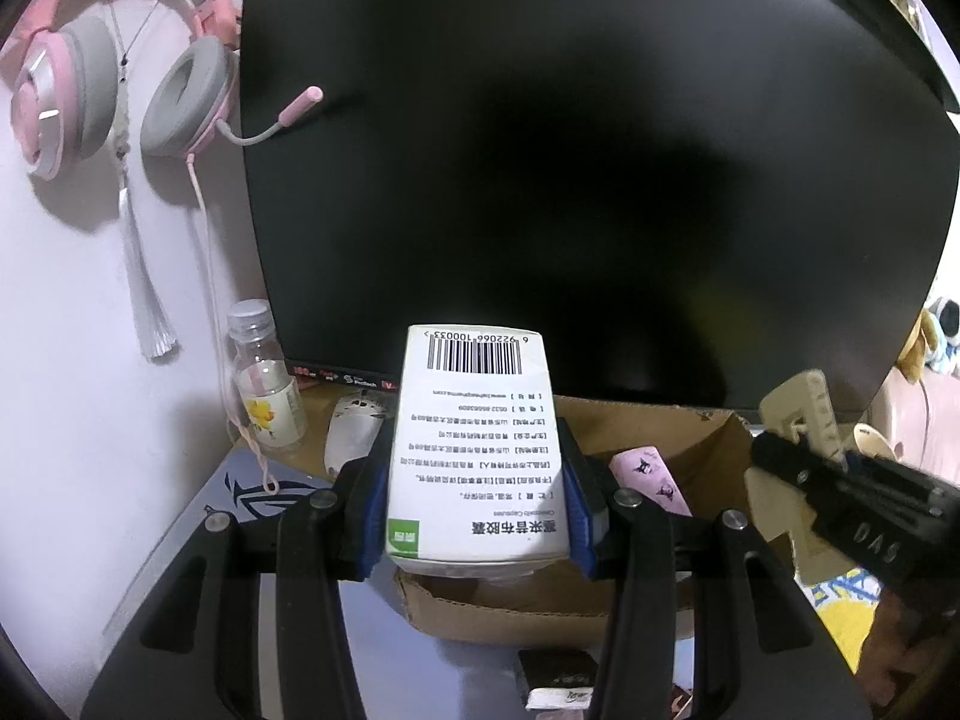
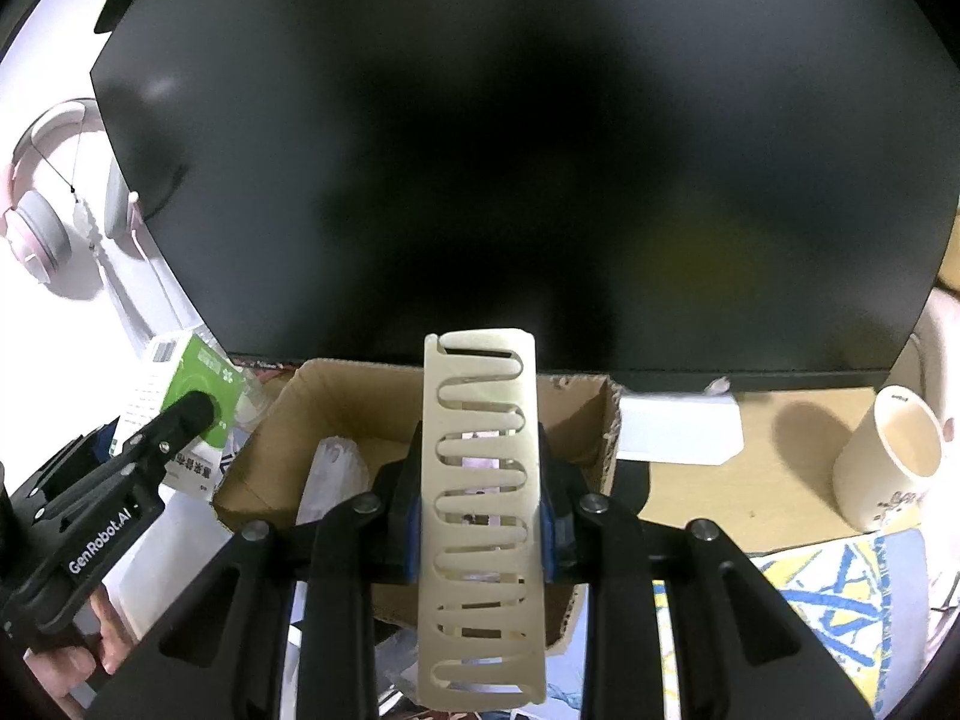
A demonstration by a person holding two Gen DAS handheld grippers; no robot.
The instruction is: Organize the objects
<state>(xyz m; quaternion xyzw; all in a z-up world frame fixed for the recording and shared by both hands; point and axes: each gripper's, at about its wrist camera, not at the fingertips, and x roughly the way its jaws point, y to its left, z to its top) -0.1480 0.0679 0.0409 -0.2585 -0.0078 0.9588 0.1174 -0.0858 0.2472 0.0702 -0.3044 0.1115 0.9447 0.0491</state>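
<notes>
My left gripper (image 1: 477,510) is shut on a white medicine box (image 1: 474,450) with a barcode and a green mark, held over the near edge of an open cardboard box (image 1: 654,420). A pink printed pack (image 1: 651,477) lies inside that box. My right gripper (image 2: 480,516) is shut on a cream slotted plastic piece (image 2: 483,516), which stands upright above the same cardboard box (image 2: 336,396). From the right wrist view the left gripper (image 2: 180,420) and its medicine box (image 2: 192,396) show at the left; from the left wrist view the right gripper (image 1: 840,480) shows at the right.
A big dark monitor (image 1: 588,168) fills the back. Pink headphones (image 1: 114,72) hang on the wall at left, above a clear bottle (image 1: 264,384) and a white mouse (image 1: 354,426). A cream cup (image 2: 888,456) and a white card (image 2: 678,426) sit right of the box.
</notes>
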